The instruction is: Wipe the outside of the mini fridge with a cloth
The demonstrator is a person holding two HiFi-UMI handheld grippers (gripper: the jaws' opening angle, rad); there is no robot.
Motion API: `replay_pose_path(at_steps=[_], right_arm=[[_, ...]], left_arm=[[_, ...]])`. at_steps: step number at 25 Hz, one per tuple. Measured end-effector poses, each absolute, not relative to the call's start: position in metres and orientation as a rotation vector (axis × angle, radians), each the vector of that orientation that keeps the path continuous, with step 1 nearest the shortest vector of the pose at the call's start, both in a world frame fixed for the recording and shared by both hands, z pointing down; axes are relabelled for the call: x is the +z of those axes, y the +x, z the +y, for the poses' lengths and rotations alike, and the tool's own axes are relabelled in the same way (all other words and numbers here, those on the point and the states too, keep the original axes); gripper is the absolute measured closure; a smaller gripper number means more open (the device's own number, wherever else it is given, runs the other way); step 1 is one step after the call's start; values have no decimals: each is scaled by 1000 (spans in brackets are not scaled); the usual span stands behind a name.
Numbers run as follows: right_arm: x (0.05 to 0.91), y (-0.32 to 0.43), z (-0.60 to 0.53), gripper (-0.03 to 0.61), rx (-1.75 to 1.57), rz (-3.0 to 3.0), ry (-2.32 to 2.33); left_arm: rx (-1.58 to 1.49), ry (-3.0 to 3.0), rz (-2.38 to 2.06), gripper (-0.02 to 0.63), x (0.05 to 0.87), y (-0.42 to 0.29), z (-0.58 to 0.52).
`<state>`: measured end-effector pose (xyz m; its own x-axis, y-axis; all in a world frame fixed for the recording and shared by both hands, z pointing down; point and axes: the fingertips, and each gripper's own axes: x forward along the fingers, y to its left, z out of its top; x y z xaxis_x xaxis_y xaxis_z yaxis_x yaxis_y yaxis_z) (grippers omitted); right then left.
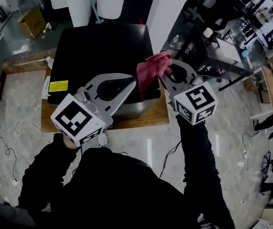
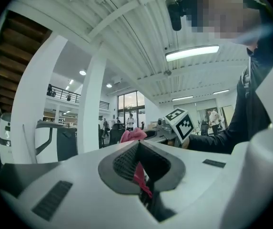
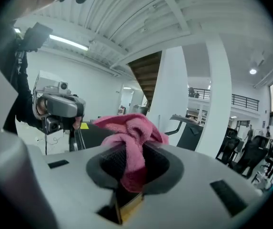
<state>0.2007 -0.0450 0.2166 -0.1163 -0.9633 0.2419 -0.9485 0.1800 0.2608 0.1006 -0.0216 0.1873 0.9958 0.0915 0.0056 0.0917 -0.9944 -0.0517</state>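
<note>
Above the glossy black box-shaped mini fridge [image 1: 103, 46] on the wooden desk [image 1: 148, 119], the left hand-held gripper [image 1: 134, 83] is closed on a hanging corner of the crumpled pink terry cloth [image 1: 151, 68], the right hand-held gripper [image 1: 164, 76] on its bunched top. Wiping seems not yet started; next, the cloth needs pressing onto the fridge's top.

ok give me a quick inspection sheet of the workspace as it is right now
surface: mini fridge with a black top, on a wooden platform
job's things: pink cloth held above the fridge's front right edge
clutter: cardboard box on the floor behind
grippers: left gripper shut on a cloth end; right gripper shut on the bunched cloth
cables: loose cables on the floor, left
surroundings: open hall, dark tables at right
</note>
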Motion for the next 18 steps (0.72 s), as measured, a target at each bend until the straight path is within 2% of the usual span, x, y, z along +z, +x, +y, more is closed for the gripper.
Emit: replay_pose_path(at_steps=[6, 18], right_arm=[[195, 230, -162, 500, 58, -2030, 1712], [310, 294, -347, 500, 484, -1727, 1421]], left_arm=[[-1, -3050, -66, 607, 152, 124, -110], [11, -3116, 73, 607, 179, 138, -261]])
